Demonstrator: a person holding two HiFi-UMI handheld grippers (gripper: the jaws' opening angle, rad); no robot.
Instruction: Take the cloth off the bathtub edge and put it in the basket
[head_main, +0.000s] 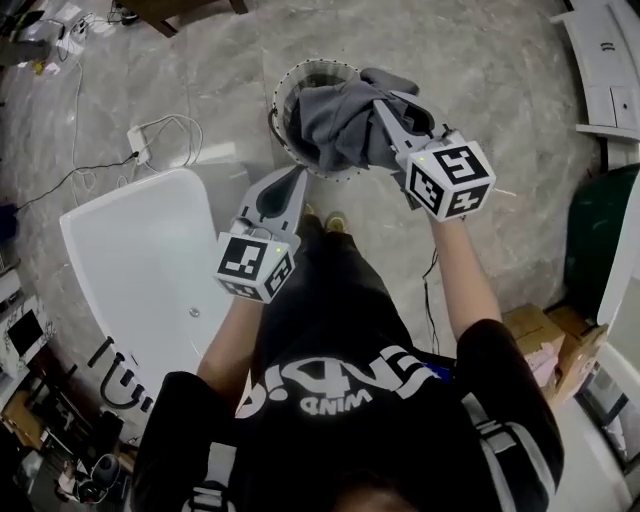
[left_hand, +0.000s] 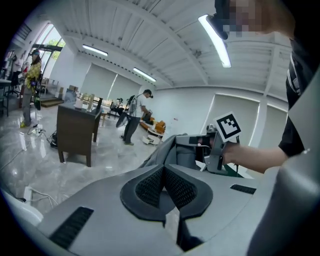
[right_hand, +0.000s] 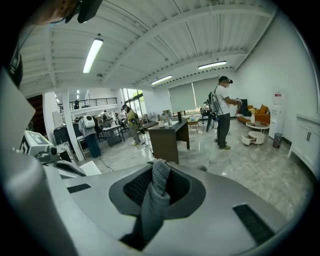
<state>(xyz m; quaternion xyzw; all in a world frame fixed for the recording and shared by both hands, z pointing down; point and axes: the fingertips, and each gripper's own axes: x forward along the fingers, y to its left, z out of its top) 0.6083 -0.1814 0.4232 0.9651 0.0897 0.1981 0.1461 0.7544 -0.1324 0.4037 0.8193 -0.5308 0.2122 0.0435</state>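
Head view, looking steeply down. The right gripper (head_main: 386, 108) is clamped on a grey cloth (head_main: 335, 125). In the right gripper view a fold of the cloth (right_hand: 156, 192) stands pinched between the two dark pads, which are drawn in close on either side of it. The cloth hangs in a bunched mass from these jaws over the round wire basket (head_main: 281, 102) and covers the right part of its opening. Whether the lowest folds rest on the rim or inside cannot be told.

The basket stands on the grey marble floor (head_main: 480, 70), just beside the end of the white bathtub (head_main: 140, 260) and in front of the person's feet. No part of the cloth lies on the bathtub's edge.

The left gripper (head_main: 297, 176) is held lower in the view, between the bathtub's end and the basket, and points toward the basket. In the left gripper view its pads (left_hand: 150, 186) are pressed together at the tips with nothing between them. It touches neither cloth nor basket.

A power strip with white cables (head_main: 140, 142) lies on the floor beyond the bathtub. Both gripper views show a dark wooden table (right_hand: 168, 136) and people standing farther off in the room.
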